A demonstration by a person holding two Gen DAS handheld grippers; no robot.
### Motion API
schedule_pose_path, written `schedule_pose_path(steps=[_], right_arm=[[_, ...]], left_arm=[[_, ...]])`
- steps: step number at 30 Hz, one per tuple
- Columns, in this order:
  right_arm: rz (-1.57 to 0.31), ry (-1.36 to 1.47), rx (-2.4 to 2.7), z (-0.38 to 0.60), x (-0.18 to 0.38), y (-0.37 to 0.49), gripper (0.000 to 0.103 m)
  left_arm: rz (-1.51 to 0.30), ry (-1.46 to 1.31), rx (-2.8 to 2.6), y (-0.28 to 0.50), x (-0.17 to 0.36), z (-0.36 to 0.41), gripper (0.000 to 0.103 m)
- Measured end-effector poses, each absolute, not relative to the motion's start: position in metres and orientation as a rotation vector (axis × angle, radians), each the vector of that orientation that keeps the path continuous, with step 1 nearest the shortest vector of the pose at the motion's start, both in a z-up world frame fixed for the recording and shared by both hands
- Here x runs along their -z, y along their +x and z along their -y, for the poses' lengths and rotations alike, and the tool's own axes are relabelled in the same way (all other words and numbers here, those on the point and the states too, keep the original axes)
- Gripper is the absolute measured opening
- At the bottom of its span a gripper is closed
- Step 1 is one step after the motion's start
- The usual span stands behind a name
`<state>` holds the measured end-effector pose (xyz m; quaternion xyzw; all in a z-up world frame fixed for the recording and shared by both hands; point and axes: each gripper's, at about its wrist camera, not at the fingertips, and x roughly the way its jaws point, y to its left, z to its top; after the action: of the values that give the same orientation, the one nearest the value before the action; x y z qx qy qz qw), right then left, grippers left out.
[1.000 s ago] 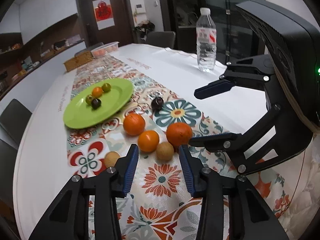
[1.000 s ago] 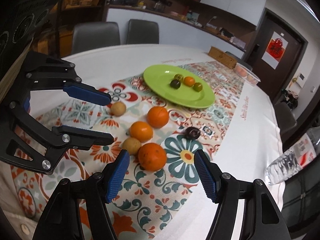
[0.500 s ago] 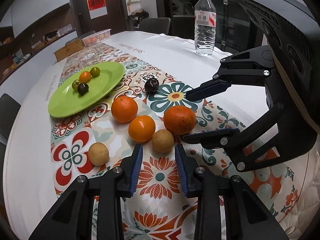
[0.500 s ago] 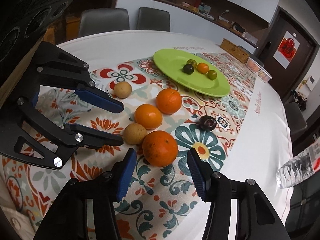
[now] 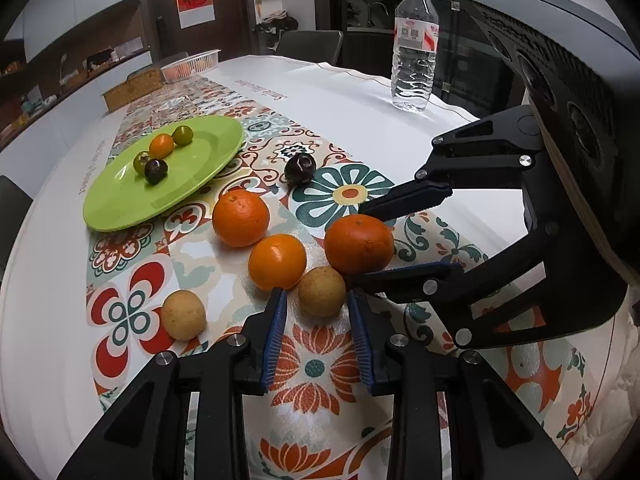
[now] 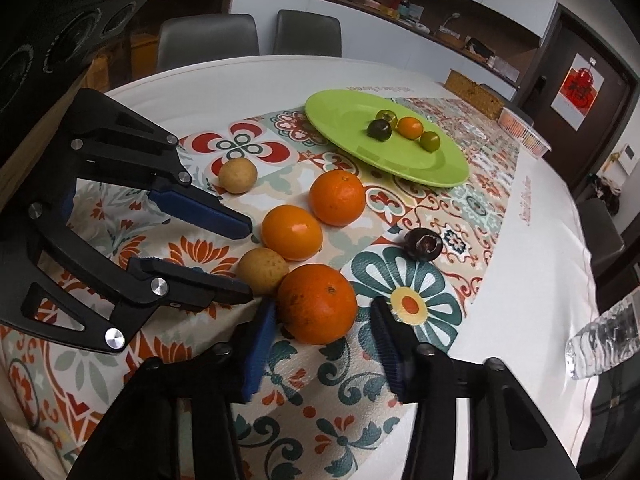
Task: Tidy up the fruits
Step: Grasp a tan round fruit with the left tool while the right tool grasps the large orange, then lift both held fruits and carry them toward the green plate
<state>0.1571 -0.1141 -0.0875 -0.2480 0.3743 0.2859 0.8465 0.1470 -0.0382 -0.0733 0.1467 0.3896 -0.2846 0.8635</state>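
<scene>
Three oranges lie on the patterned runner: a near one (image 5: 359,244) (image 6: 317,303), a middle one (image 5: 277,261) (image 6: 292,232) and a far one (image 5: 240,217) (image 6: 337,197). Two small tan fruits (image 5: 322,291) (image 5: 183,316) lie beside them. A dark plum (image 5: 300,167) (image 6: 423,244) sits apart. My left gripper (image 5: 316,300) is open, its tips at either side of the nearer tan fruit (image 6: 263,266). My right gripper (image 6: 322,320) (image 5: 384,244) is open around the near orange. A green plate (image 5: 200,168) (image 6: 340,120) holds several small fruits.
A water bottle (image 5: 415,44) stands on the white cloth at the far right. A clear container (image 5: 192,66) and a wicker box (image 5: 132,88) sit at the table's far end. Chairs (image 6: 208,40) surround the table.
Both grippers moved forward and down toward the fruit. The left gripper's tips now flank the tan fruit; the right gripper's fingers now flank the near orange.
</scene>
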Motion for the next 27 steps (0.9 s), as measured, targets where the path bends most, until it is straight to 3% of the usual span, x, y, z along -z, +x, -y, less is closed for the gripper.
schedule_pose_path(steps=[13,27], right_arm=[[-0.814,-0.417,-0.523,0.139,0.081,0.152,0.041],[-0.741,-0.31,-0.477,0.146,0.05,0.139,0.041]], left_arm=[[-0.848,0.277,0.562,0.152,0.076,0.048,0.026],[-0.75,0.173,0.446,0.135,0.033,0.031,0.026]])
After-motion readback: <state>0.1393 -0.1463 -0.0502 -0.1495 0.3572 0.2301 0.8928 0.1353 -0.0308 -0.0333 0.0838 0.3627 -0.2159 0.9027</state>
